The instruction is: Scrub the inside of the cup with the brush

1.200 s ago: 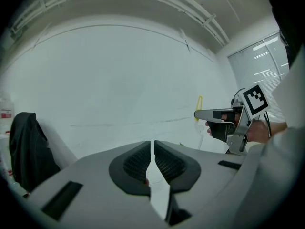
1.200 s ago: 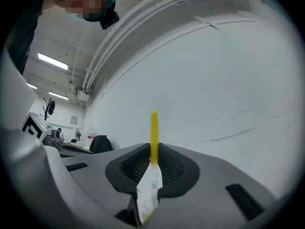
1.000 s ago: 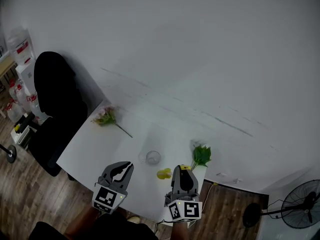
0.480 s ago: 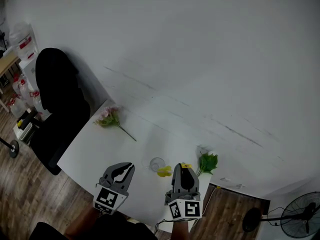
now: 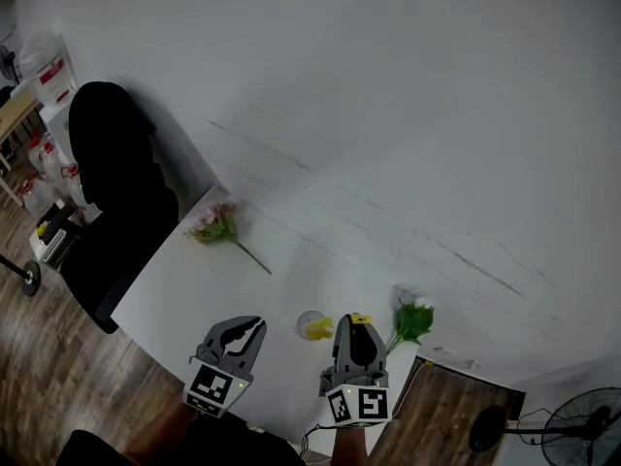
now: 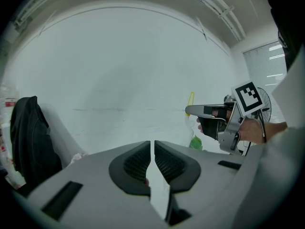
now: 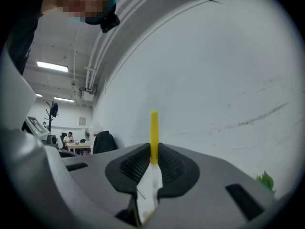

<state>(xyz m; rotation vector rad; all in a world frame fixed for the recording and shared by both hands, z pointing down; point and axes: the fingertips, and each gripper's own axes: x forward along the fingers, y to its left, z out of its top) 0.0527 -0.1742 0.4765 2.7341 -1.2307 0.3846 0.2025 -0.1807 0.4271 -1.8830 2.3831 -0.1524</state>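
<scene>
The right gripper [image 5: 352,328] is clamped on the yellow brush [image 7: 154,135] handle. The left gripper [image 6: 152,162] has its jaws nearly together with nothing between them. Just beyond, the cup [image 5: 309,322] stands near the table [image 5: 194,280]'s near edge, with the brush head at it. A leafy sprig [image 5: 413,320] lies by the right edge and a pink flower [image 5: 215,223] near the far left corner.

You have a white table [image 5: 209,284] in front of you. On it lies a pink flower [image 5: 215,223], a glass cup [image 5: 309,322] stands, and a green sprig [image 5: 412,320] lies near the far edge.
</scene>
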